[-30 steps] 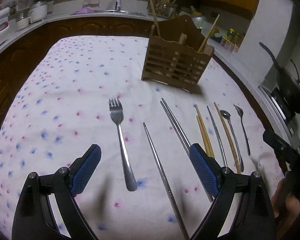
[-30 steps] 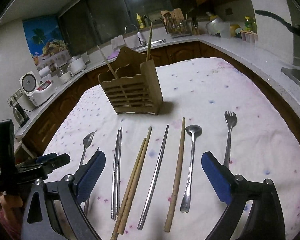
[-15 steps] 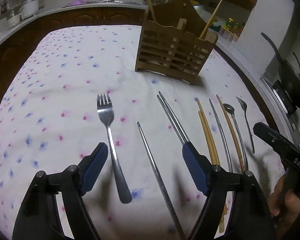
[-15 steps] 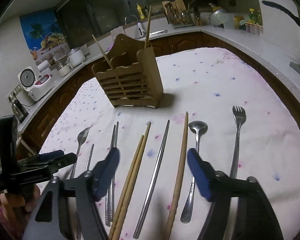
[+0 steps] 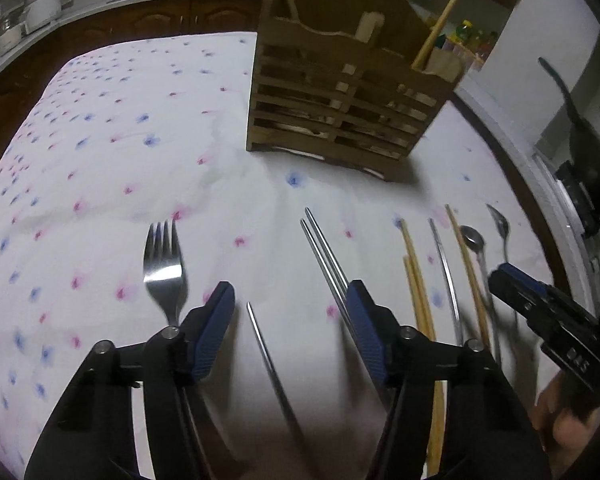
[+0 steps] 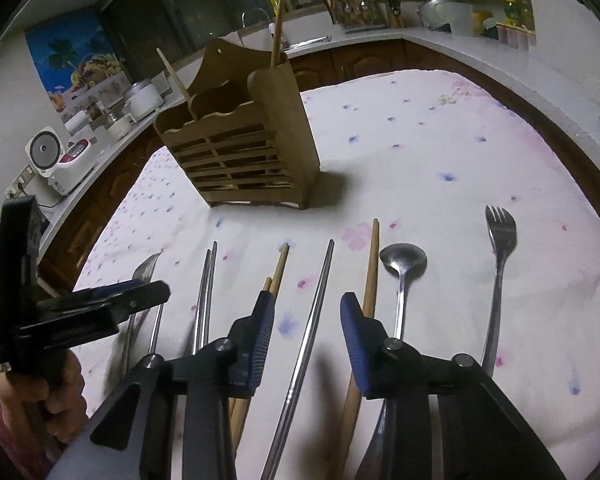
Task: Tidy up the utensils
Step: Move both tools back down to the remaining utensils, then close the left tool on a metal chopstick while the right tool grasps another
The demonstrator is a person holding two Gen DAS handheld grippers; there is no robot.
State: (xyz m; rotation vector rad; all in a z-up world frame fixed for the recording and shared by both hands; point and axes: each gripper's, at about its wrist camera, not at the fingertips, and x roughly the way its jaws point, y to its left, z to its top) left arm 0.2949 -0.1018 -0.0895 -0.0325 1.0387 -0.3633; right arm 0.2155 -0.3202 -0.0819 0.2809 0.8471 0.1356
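Note:
A wooden utensil holder (image 5: 340, 104) (image 6: 244, 152) stands on the flowered cloth with two wooden chopsticks in it. My left gripper (image 5: 290, 308) is open, low over the cloth, straddling a single metal chopstick (image 5: 272, 364); a fork (image 5: 164, 268) lies just left of it and a metal chopstick pair (image 5: 324, 252) just right. My right gripper (image 6: 306, 316) is open, straddling another metal chopstick (image 6: 312, 320). A wooden chopstick (image 6: 370, 268), a spoon (image 6: 402, 268) and a fork (image 6: 498, 264) lie to its right, wooden chopsticks (image 6: 278, 268) to its left.
The cloth-covered table (image 6: 440, 140) ends in a dark wooden rim near a counter with a rice cooker (image 6: 60, 160) and sink. A pan (image 5: 588, 136) sits on a stove at the right. The other gripper shows in each view (image 5: 548, 320) (image 6: 60, 316).
Both grippers have moved forward and down toward the utensils and their jaws have narrowed, each now straddling a metal chopstick.

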